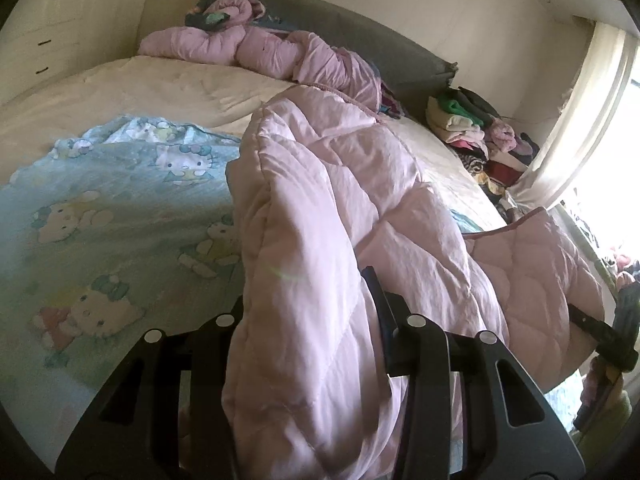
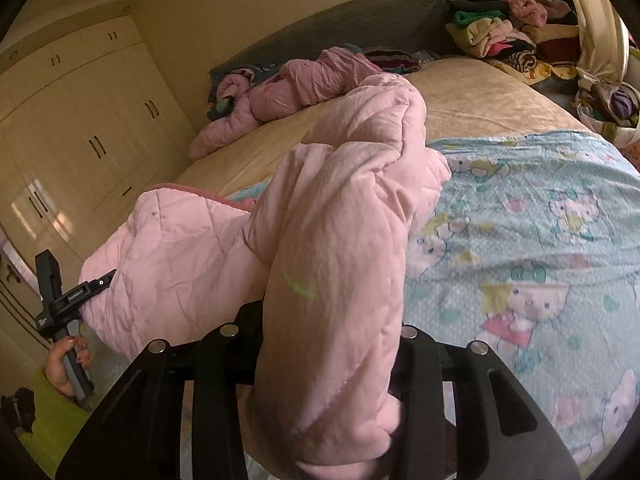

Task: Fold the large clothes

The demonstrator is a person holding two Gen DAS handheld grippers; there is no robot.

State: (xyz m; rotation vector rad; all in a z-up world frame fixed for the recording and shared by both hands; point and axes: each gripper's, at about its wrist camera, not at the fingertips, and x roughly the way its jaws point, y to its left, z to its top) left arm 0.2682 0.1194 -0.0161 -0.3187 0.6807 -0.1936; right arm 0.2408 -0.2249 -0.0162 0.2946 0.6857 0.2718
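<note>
A large pink quilted garment (image 1: 320, 200) (image 2: 340, 220) hangs lifted above the bed, bunched into thick folds. In the left wrist view my left gripper (image 1: 308, 304) is shut on one bunched edge, and the fabric hides its left finger. In the right wrist view my right gripper (image 2: 328, 320) is shut on another thick fold. Each view also shows the other gripper biting a corner of the same garment: the right gripper (image 1: 576, 316) at the far right, the left gripper (image 2: 100, 282) at the far left, held by a hand (image 2: 64, 364).
A light blue cartoon-cat sheet (image 1: 120, 220) (image 2: 520, 240) lies on the cream bed (image 1: 160, 88) under the garment. A second pink padded garment (image 1: 240, 44) lies rumpled by the grey headboard (image 1: 360, 28). A pile of clothes (image 1: 472, 128) sits beside the bed near a curtain (image 1: 580, 120). Wardrobes (image 2: 80, 120) line the wall.
</note>
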